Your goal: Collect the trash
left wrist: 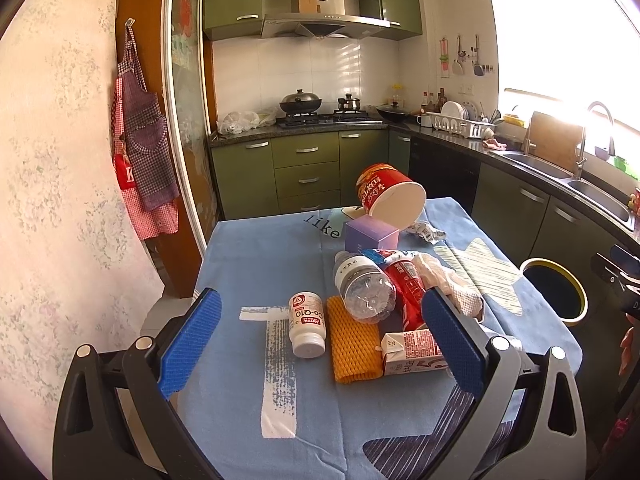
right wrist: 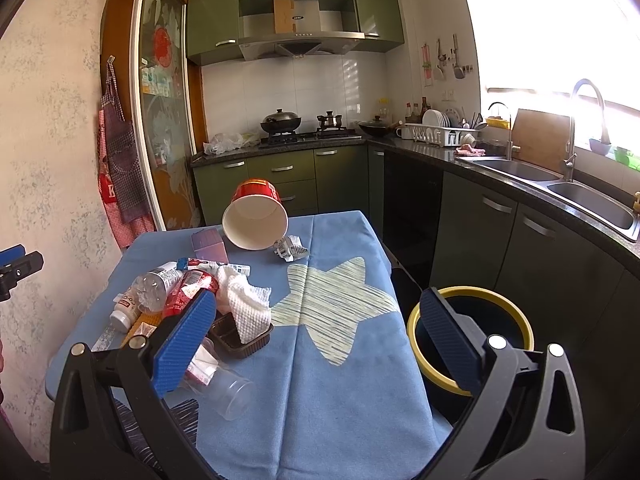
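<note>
Both claws gape, holding nothing. The left gripper (left wrist: 320, 344) hovers over a white Co-Q10 pill bottle (left wrist: 307, 325) lying on the blue tablecloth (left wrist: 248, 256), long axis running toward the camera, cap nearest. The right gripper (right wrist: 316, 340) hangs near the table edge, beside the yellow-rimmed dark bin (right wrist: 472, 340). Judging by the heaped litter, collecting has barely begun; the tipped red paper tub (right wrist: 256, 216) points its mouth toward the claws.

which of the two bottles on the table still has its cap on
The white Co-Q10 pill bottle, lying on its side with its white cap toward the camera. The crushed clear water bottle beside it is see-through; its cap end cannot be made out.
</note>
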`<state>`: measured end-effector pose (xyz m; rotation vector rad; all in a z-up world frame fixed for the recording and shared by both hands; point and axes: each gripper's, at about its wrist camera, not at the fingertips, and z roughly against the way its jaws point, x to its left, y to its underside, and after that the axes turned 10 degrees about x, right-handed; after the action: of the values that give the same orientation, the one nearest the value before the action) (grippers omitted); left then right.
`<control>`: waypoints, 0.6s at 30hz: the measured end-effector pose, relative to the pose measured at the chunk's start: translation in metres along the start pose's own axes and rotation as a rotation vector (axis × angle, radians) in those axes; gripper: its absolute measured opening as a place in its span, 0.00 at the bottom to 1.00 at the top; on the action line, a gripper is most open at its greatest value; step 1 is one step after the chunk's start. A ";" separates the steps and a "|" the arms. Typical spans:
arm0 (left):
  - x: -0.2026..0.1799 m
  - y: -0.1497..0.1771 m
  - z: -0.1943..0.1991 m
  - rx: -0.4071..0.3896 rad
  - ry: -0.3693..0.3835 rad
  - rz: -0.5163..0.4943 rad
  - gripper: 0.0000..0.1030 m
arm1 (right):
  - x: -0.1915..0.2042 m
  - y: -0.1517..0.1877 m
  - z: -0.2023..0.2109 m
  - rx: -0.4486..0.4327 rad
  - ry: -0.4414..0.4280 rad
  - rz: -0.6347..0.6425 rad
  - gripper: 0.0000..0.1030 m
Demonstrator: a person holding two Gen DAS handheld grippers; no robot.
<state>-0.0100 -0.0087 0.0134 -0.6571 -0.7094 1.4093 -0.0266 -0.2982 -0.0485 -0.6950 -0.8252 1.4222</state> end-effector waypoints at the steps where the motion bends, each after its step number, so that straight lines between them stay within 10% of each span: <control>1: 0.000 0.001 0.000 0.000 0.000 0.000 0.96 | 0.000 0.000 0.000 -0.001 0.001 0.000 0.94; 18: -0.001 0.002 -0.005 0.006 0.001 -0.003 0.96 | 0.001 0.002 -0.003 0.005 -0.001 -0.004 0.94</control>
<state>-0.0073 -0.0097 0.0083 -0.6526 -0.7048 1.4079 -0.0250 -0.2968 -0.0513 -0.6890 -0.8231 1.4202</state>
